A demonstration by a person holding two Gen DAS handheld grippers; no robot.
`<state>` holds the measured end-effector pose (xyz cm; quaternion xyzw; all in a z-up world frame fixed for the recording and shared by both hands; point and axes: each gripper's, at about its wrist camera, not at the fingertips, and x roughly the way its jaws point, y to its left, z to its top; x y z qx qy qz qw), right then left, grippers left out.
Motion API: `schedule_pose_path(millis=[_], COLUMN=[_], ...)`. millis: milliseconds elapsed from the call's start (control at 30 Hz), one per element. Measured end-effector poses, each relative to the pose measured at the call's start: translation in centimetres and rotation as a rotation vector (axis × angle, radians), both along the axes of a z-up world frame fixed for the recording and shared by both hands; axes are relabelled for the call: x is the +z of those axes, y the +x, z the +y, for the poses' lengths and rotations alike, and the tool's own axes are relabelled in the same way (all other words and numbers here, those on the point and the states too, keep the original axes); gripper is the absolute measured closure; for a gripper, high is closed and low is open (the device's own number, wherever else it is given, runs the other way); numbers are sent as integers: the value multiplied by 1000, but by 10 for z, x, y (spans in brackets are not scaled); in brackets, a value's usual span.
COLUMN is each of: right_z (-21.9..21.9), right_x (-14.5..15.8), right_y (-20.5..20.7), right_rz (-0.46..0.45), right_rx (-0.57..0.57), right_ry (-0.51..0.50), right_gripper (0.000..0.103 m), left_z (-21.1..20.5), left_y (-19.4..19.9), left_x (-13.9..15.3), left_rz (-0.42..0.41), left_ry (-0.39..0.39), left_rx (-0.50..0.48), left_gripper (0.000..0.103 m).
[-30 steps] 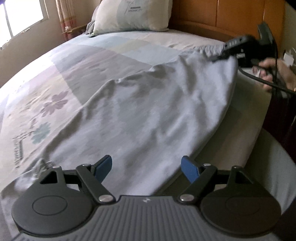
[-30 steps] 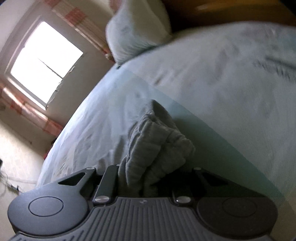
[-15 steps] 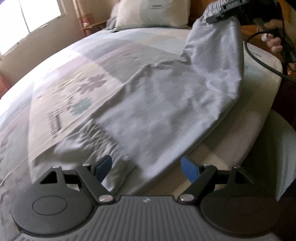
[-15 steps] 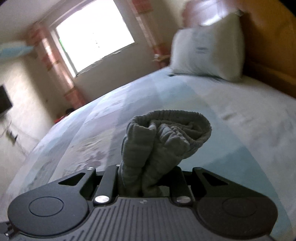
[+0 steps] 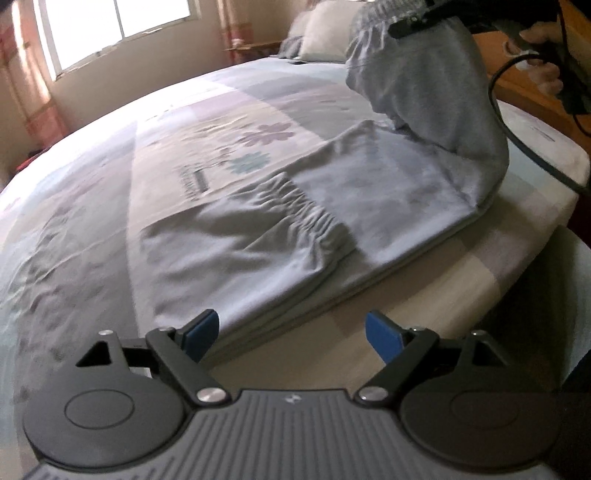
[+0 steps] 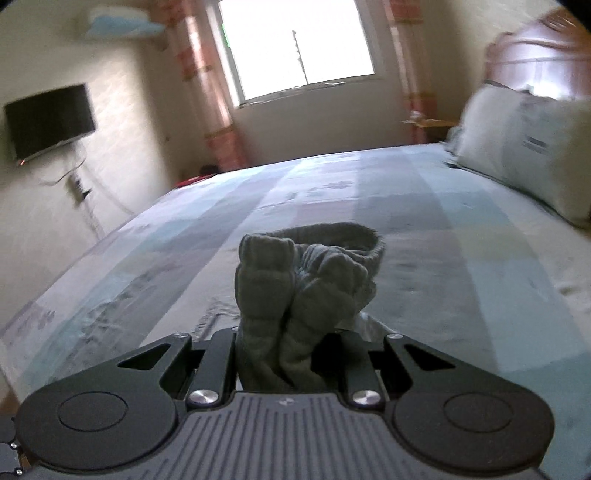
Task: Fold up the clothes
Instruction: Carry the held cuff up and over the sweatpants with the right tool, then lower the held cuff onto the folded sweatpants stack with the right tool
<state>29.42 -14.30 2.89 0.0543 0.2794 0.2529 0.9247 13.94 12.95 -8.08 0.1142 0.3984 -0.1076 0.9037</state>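
Right gripper (image 6: 286,343): jaws drawn in tight on a bunched ribbed cuff (image 6: 306,273) of the grey sweatpants (image 5: 332,206), the fabric wadded between the fingers and standing up in front of the wrist camera. In the left wrist view the same gripper (image 5: 413,24) is seen raised above the far side of the bed (image 5: 110,177), held by a hand (image 5: 541,55) with a black cable (image 5: 517,122) trailing down; the gripped leg hangs from it and curves down to the mattress.

Left gripper (image 5: 291,334): jaws spread wide, blue pads (image 5: 201,332) apart, nothing between them. It hovers low at the near edge of the bed, just in front of the garment's folded edge.

Sweatpants: most of the garment lies flat on the patterned bedsheet near the bed's near edge, with a gathered elastic band (image 5: 295,206) showing across the middle and one leg lifted at the far right.

Surroundings: pillow (image 6: 524,147) at a wooden headboard (image 6: 539,51), bright window (image 6: 295,48) with curtains, wall-mounted television (image 6: 50,120). Both views are slightly blurred
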Motion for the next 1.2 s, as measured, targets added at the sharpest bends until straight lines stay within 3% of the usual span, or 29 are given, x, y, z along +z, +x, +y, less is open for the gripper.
schedule_pose_path(millis=[600,1067,1200], right_z=[141,223,252], right_x=[-9,-32,-56], right_y=[-3,-55,-65], right_rz=[7,-263,-301], right_rx=[224,285,316], right_ry=[-88,-426,-565], right_gripper=[81,81,81], left_z=[53,81,84], left_y=[-31,-46,-48], left_x=[-12,-18,-19], left_rz=[2,2,11], left_ry=[-68,-99,-89], left_rx=[159,262,277], left_gripper=[16,16,16])
